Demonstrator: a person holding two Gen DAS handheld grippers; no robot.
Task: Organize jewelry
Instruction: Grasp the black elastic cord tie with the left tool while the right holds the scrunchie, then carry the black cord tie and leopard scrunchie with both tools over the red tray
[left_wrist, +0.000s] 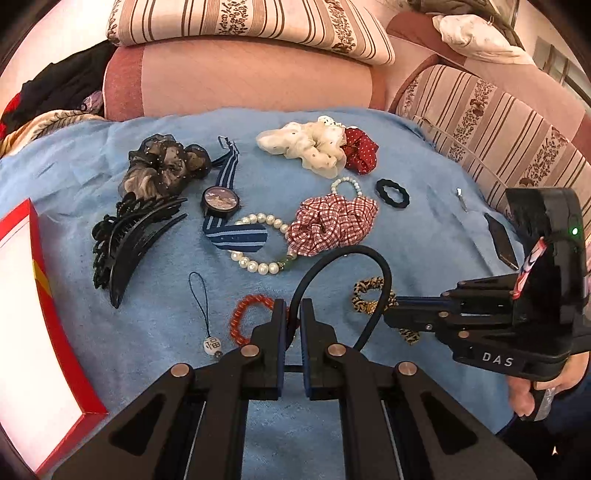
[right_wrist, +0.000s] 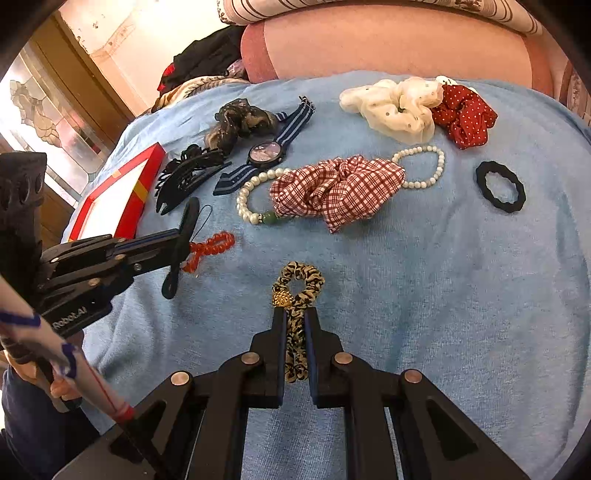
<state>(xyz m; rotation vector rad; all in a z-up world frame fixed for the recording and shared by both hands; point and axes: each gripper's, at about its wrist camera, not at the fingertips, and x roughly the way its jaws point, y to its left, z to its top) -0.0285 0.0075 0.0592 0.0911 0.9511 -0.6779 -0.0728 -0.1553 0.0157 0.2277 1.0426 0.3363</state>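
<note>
Blue terry cloth (right_wrist: 443, 277) spread over a sofa seat, bearing assorted accessories.

Left gripper (left_wrist: 293, 314): clenched on a thin black elastic hair loop (left_wrist: 354, 258), which arches up clear of the cloth.

Right gripper (right_wrist: 295, 325): clamped on a leopard-print fabric scrunchie with gold bead (right_wrist: 297, 291), its ring end resting on the cloth.

Lying loose: orange bead bracelet (left_wrist: 243, 317) just beside the left fingertips; red-checked fabric scrunchie (right_wrist: 336, 192) overlapping a white pearl bracelet (right_wrist: 247, 199); navy striped-strap wristwatch (left_wrist: 220, 201); black plastic claw clip (left_wrist: 125, 243); red-rimmed open box (left_wrist: 48, 295) at the cloth's edge.
</note>
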